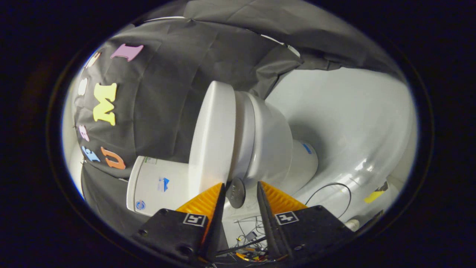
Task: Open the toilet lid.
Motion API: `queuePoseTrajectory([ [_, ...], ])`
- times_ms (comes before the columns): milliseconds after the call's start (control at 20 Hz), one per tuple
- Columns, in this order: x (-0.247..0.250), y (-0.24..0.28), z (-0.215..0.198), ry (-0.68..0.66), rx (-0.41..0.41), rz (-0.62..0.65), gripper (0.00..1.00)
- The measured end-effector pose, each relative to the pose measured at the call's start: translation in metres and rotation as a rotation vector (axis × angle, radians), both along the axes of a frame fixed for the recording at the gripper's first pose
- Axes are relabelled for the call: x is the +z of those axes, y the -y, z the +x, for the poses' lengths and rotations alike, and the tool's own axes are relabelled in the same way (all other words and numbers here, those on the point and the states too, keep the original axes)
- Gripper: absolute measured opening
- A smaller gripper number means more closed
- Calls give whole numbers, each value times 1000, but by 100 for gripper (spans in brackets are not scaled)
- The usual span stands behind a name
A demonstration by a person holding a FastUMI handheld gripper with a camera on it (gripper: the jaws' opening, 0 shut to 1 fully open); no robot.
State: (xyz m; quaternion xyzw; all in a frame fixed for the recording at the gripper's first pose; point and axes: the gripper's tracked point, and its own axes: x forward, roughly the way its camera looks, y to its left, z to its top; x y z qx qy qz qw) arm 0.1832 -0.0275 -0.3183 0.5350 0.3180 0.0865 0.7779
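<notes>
The view is rolled, so the white toilet appears lying on its side. Its lid [214, 137] lies flat against the seat [244, 130], which sits on the bowl [273, 143]. The tank [156, 186] is behind the lid, by the black cloth. My gripper [241, 185] is open. One fingertip is just below the lid's rim; the other is under the bowl's edge. A small dark round disc [235, 192] sits in the gap between the fingers, at the seam of lid and seat. Neither finger presses on anything.
The white floor [353, 123] spreads beyond the bowl. On it lie a thin black cable loop [332, 189] and a yellow tape mark [375, 195]. Black cloth [167, 96] hangs behind the tank and lid. Loose wires [249, 232] lie under the fingers.
</notes>
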Motion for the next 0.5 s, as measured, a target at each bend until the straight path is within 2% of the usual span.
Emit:
queuePoseTrajectory([
  [200,4,-4,6,-12,-4,78,32],
  [250,2,-4,8,-19,-16,84,22],
  [500,8,-2,8,-28,-10,172,10],
])
